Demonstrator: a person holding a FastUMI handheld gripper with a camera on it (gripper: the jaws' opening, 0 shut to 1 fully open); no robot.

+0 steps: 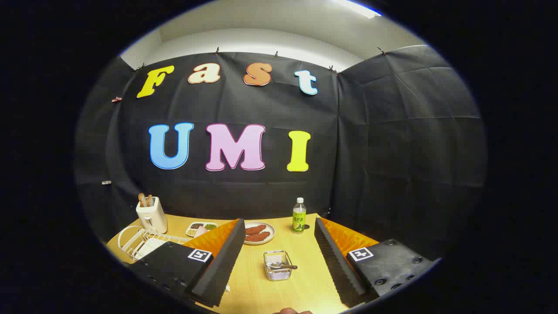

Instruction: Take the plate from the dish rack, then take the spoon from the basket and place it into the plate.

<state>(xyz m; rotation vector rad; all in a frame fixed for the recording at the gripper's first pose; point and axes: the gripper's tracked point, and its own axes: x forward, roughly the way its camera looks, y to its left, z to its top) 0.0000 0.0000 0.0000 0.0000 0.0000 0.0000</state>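
Gripper [277,257] fingers stand wide apart, holding nothing. Between them, lower centre, the basket [277,265] holds the spoon [283,265]. Dish rack [141,242] with plate [150,247] sits lower left. Plate likely rigid, breakable, slippery: grasp its exposed rim.

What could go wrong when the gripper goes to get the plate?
The open gripper is lined up with the spoon's basket, while the dish rack sits off beside one finger, so it may head for the wrong thing first. The toaster stands close behind the rack, so a wide swing could bump it.
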